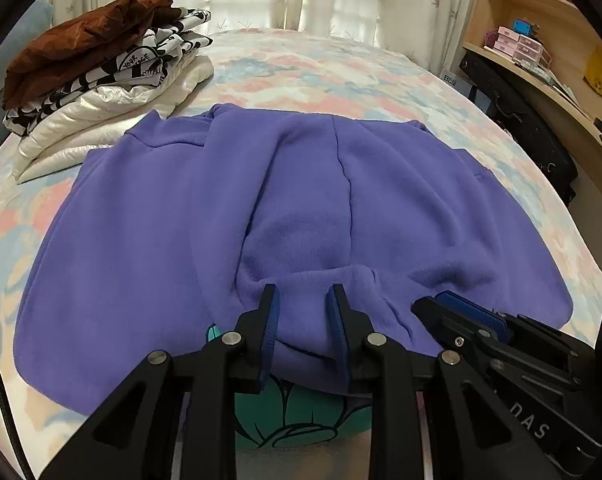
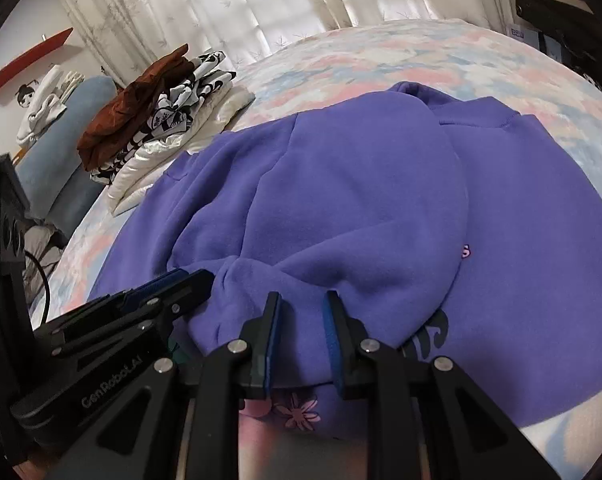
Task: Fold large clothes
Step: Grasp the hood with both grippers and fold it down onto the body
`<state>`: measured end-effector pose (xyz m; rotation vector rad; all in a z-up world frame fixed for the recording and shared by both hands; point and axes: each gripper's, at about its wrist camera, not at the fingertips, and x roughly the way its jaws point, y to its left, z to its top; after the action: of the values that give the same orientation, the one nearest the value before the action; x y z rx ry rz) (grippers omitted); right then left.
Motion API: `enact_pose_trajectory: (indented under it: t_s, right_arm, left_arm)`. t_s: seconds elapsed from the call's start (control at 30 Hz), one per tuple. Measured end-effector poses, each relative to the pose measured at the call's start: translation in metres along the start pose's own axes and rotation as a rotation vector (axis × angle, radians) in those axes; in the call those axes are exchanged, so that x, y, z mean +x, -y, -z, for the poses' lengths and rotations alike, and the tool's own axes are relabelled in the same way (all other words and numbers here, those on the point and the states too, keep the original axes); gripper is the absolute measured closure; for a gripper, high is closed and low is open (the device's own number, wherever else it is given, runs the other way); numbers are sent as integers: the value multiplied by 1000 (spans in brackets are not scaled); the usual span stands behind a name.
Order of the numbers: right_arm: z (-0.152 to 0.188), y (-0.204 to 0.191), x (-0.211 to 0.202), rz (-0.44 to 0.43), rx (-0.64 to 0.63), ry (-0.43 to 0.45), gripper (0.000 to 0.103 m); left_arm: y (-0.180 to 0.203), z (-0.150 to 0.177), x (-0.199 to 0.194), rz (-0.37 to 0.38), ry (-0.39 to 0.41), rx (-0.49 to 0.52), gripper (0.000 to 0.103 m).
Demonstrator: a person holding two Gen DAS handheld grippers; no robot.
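A large purple hoodie (image 1: 293,200) lies spread on the bed, its hood laid over the body; it also shows in the right wrist view (image 2: 361,208). My left gripper (image 1: 303,294) has its jaws partly apart with the near hem of the purple fabric between the pads. My right gripper (image 2: 301,300) stands the same way, fabric bunched between its pads. The right gripper shows at the lower right of the left wrist view (image 1: 453,300), and the left gripper at the lower left of the right wrist view (image 2: 189,276). A printed teal and pink design shows under the lifted hem.
A pile of folded clothes (image 1: 101,68), brown on top, black-and-white and white below, sits at the bed's far left; it also shows in the right wrist view (image 2: 157,120). The pastel bed cover (image 1: 321,68) surrounds the hoodie. A wooden desk with shelves (image 1: 541,40) stands right. Curtains hang behind.
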<state>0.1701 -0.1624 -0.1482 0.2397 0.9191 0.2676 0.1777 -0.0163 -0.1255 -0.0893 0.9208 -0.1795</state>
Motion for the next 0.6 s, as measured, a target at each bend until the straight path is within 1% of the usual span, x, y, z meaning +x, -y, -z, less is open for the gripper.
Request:
enact_pose_trajectory:
  t_s: [0.1,0.2,0.23,0.3,0.37,0.43,0.6]
  right_arm:
    - [-1,-1,1,4,0,-12,82]
    - [-3,-2,1,5,-3,-29,81]
    - [-4,-1,1,3,-2,-36,81]
    - [-6,-1,-2,-3,17,-43,81]
    - [-6,0,-7,-9,42,-35,81]
    - [-4,-3,-19,-4,47,-8,81]
    - [6,-16,-46,-5,18,44,81]
  left_arm:
    - [-2,0,-4,17,-7,-19,77]
    - [-3,-1,-9,39,-11,-34,64]
    - [-2,-1,-13,39,-10,-40,54]
    - [-2,0,-22,42,7,-52,52]
    - [-1,1,-30,33,13,-52,46]
    - [0,2,-41,11,27,-50,46]
    - [-4,8,-70,9,47,-65,45]
